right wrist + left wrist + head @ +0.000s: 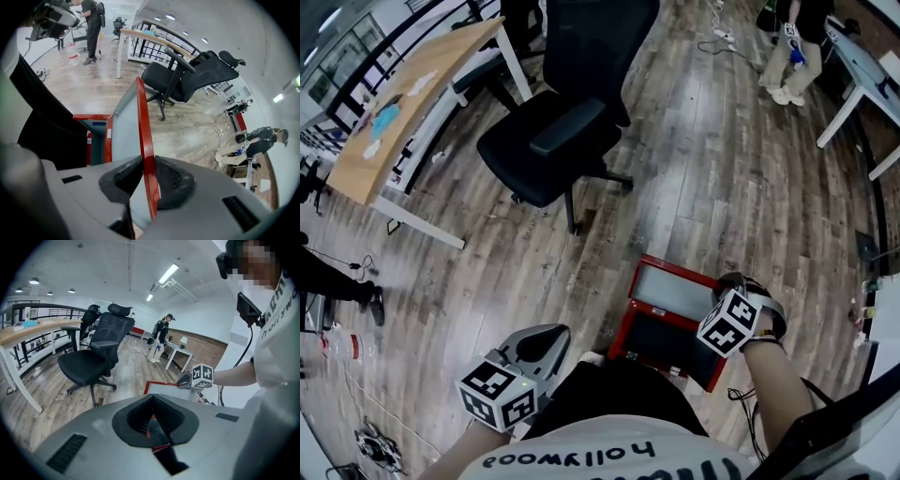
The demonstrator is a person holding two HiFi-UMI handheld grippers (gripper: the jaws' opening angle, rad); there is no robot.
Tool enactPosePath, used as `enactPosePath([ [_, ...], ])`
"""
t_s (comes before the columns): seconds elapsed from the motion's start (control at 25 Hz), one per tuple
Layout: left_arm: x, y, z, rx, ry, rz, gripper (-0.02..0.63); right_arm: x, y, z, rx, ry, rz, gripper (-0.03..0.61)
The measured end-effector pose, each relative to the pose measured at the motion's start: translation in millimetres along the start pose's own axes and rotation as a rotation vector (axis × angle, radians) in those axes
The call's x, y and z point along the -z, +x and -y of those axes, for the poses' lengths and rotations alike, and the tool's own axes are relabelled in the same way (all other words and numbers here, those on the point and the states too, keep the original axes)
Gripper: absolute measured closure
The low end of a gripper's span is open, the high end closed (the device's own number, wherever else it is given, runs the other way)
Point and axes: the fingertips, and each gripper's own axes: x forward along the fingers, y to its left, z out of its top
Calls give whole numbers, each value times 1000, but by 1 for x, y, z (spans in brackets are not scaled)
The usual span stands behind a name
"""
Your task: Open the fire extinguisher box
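**Item 1: fire extinguisher box** [661,345]. Red metal cabinet on the wooden floor [694,141], just in front of the person's knees and near a black office chair [553,131]. Its opening faces up towards the head camera and the interior is dark.

**Item 2: door** [125,126]. Red frame around a pale glazed pane. It stands swung out from the cabinet, edge-on in the right gripper view. Judged part-open, with the task under way rather than finished.

**Item 3: right tool** [146,171]. Narrow, with both pads pressed on the door's red frame edge, one to each side. It points steeply down.

**Item 4: left tool** [152,420]. Jaws drawn together with nothing held. It hangs low at the person's left, well apart from the box.

**Handling note (judgement).**
- Keep the pinch on the metal frame, never on the pane.
- Lead the door round in an arc about its hinge rather than pulling straight, so the edge does not slip from the pads.
- The cabinet looks free-standing and may slide or tip, so go slowly.
- Bring the left tool against the body if it shifts.
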Motion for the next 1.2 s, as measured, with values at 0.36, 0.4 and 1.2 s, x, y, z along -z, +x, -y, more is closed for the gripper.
enactPosePath([
  [0.36,11,-7,6,-79,-30,6,606,3,28,19,-40,-28,8,506],
  [0.4,12,-8,5,-88,-32,4,606,3,31,21,-46,-25,12,506],
  [1.2,33,-12,0,-181,-91,-51,606,7,97,51,-51,2,12,520],
])
